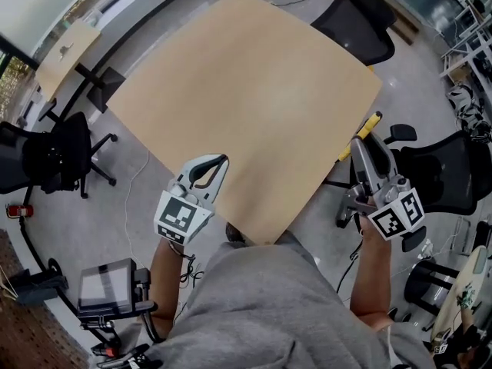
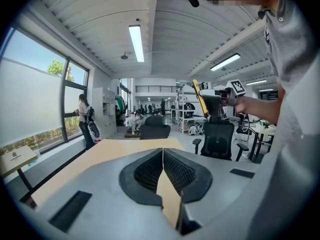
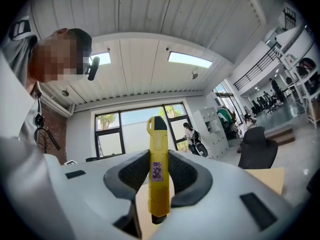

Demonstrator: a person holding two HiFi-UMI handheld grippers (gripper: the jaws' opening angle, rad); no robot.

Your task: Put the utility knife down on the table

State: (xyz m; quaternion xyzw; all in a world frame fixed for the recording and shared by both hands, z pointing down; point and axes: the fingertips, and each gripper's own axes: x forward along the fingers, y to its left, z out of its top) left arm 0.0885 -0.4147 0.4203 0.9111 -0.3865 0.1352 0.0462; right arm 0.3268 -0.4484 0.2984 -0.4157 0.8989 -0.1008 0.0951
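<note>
A yellow utility knife point(image 3: 157, 169) with a small pink label stands upright between the jaws of my right gripper point(image 3: 158, 170), which is shut on it. In the head view the knife point(image 1: 364, 131) sticks out past the right gripper point(image 1: 367, 154), just off the right edge of the tan table point(image 1: 246, 91). My left gripper point(image 1: 214, 166) hovers at the table's near edge; its jaws meet with nothing between them point(image 2: 162, 165). The left gripper view also shows the knife point(image 2: 199, 98) held up in the right gripper across the table.
Black office chairs stand around the table: one at the far right corner point(image 1: 361, 23), one at right point(image 1: 442, 171), one at left point(image 1: 58, 156). A second tan desk point(image 1: 65, 52) is at far left. People stand by the windows point(image 2: 85, 119).
</note>
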